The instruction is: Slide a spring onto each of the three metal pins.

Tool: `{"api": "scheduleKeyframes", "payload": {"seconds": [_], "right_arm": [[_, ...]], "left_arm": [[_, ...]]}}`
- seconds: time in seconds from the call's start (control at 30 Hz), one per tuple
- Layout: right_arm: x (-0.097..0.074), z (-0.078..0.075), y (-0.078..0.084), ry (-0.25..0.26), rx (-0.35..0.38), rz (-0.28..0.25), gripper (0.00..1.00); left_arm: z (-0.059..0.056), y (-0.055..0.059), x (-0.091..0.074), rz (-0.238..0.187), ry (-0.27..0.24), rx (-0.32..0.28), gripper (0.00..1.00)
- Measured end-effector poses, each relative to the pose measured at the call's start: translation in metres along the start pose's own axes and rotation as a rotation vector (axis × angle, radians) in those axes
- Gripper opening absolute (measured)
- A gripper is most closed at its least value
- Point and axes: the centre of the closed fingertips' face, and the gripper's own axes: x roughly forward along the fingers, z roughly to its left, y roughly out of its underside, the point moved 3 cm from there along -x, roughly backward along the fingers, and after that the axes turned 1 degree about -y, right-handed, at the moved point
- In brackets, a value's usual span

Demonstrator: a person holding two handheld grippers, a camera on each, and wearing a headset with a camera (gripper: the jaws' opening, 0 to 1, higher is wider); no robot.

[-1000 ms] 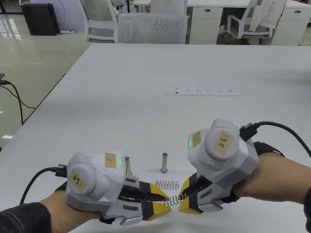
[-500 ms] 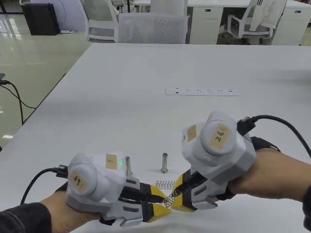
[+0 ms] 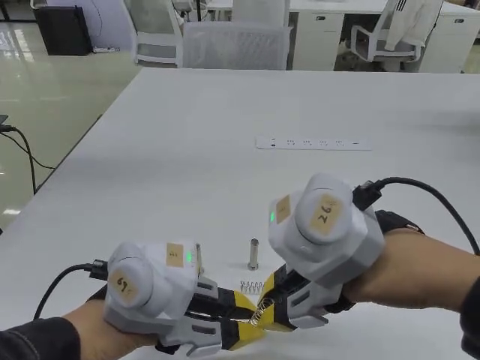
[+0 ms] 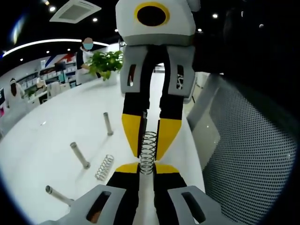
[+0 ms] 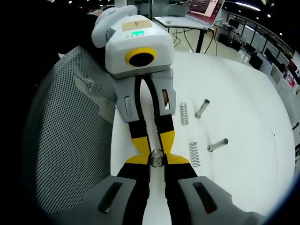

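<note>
Judged light and bouncy, prone to buckling or flicking free; best to pinch the spring (image 4: 148, 149) softly near one end. Caught tip to tip by the near edge of the worktop (image 3: 225, 112): nearly shut left claw (image 4: 147, 168) on one end, nearly shut right claw (image 5: 157, 163) around the other. Nearest pin (image 3: 253, 253) just beyond.

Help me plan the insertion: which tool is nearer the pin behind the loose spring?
Right. The right tool sits just beside the pin; the left tool lies farther off, to its left.
</note>
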Motion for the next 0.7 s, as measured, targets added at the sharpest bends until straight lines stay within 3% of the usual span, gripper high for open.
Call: {"api": "scheduleKeyframes", "payload": {"seconds": [0.37,0.7], "right_arm": [[-0.001,-0.003,0.004,0.006,0.004,0.023,0.08],[-0.008,-0.010,0.011,0.025,0.020,0.037,0.08]], "left_arm": [[0.000,-0.002,-0.001,-0.010,-0.004,-0.029,0.09],[0.007,0.005,-0.009,-0.016,-0.036,-0.076,0.20]]}}
